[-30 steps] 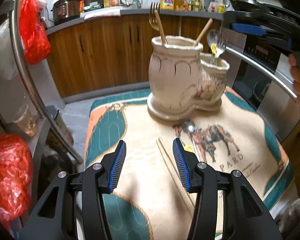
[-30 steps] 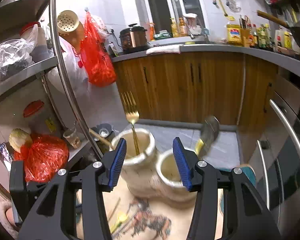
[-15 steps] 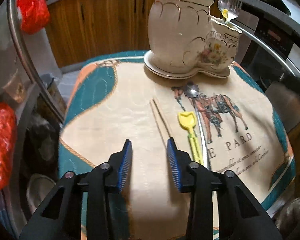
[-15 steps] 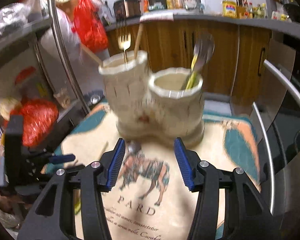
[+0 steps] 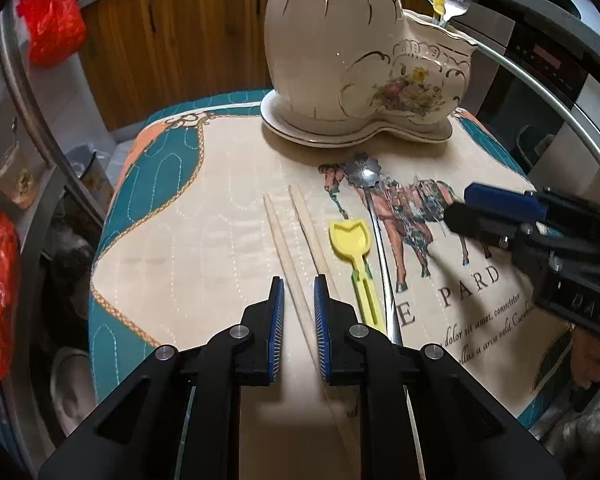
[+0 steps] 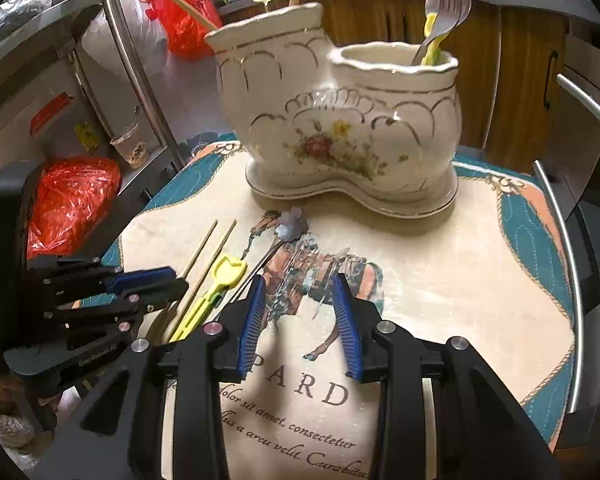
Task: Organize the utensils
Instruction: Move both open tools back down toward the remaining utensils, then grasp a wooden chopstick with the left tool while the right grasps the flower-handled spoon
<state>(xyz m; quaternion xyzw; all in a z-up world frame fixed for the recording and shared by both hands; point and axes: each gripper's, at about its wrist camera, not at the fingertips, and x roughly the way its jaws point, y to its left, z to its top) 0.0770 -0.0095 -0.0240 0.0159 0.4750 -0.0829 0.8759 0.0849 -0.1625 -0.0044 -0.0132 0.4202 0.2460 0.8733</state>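
Observation:
A cream two-pot ceramic utensil holder (image 5: 364, 60) (image 6: 340, 132) stands at the back of the table and holds forks, a spoon and chopsticks. Two wooden chopsticks (image 5: 288, 248) (image 6: 204, 256), a yellow plastic utensil (image 5: 352, 248) (image 6: 220, 280) and a metal spoon (image 5: 366, 178) (image 6: 290, 226) lie on the horse-print cloth (image 5: 204, 216). My left gripper (image 5: 299, 312) is low over the chopsticks, narrowly open, with one chopstick between its pads. My right gripper (image 6: 298, 320) is open and empty above the horse print; it also shows in the left wrist view (image 5: 500, 212).
An oven with a steel handle (image 5: 548, 96) stands right of the table. A metal rack with red bags (image 6: 72, 200) and a plastic cup (image 6: 130, 148) stands to the left. Wooden cabinets (image 5: 172, 32) run behind.
Both grippers came down toward the cloth. The left gripper narrowed around a chopstick. The right gripper moved back from the holder to above the horse print.

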